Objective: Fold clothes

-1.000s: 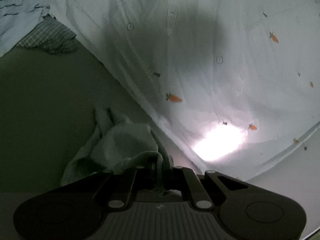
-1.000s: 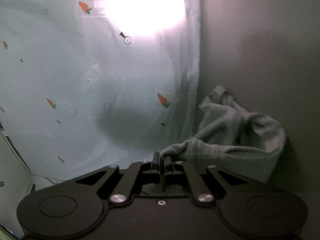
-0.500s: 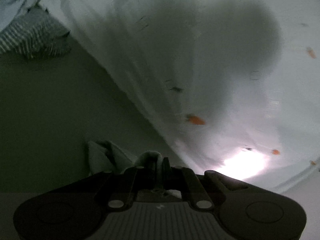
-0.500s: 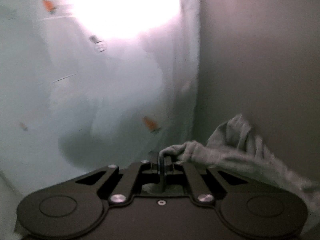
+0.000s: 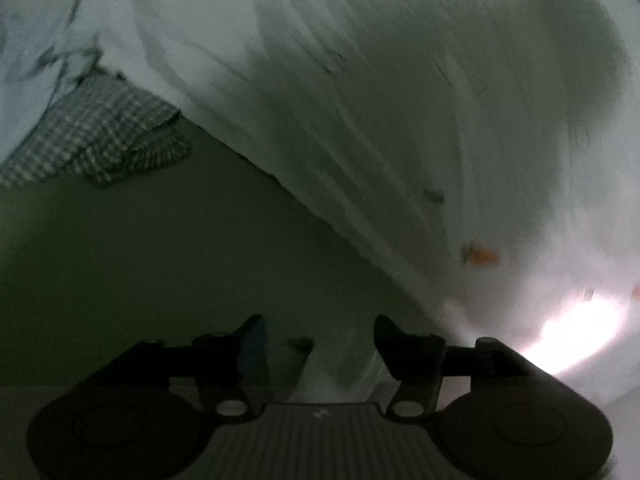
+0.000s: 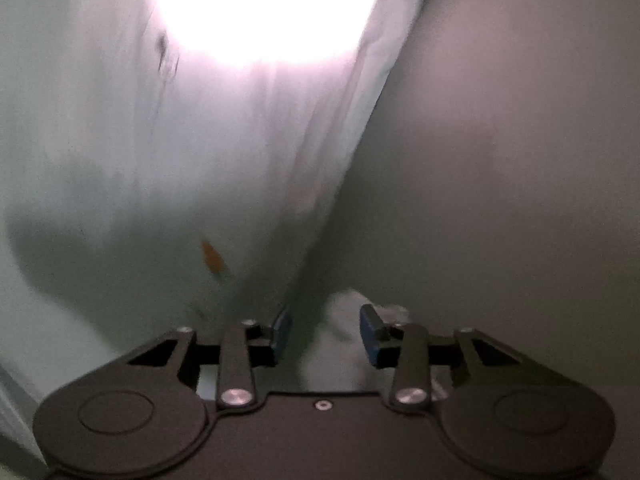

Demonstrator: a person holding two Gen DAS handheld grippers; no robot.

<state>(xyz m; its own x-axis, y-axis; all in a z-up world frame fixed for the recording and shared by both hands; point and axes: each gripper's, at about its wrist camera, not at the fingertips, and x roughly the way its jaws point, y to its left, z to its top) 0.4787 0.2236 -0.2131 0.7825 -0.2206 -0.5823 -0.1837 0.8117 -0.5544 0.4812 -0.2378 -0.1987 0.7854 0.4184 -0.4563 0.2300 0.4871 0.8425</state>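
A white carrot-print sheet point(image 5: 400, 100) spreads ahead of both tools. A checked garment point(image 5: 96, 140) lies far ahead-left of the left tool point(image 5: 316, 338), whose jaws stand apart. The right tool point(image 6: 326, 330) is likewise spread, pale cloth point(image 6: 344, 356) lying loose between its fingers.

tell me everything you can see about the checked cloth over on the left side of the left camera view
The checked cloth is a dark and pale small-check woven fabric, crumpled into a loose heap rather than folded. It lies on the plain greenish surface at the far left. Its upper edge is tucked under, or against, the pale carrot-print sheet; which one cannot be told. A pale blue bunched fabric sits just above it. Neither gripper touches it. The view is dim and blurred, so finer detail is lost.
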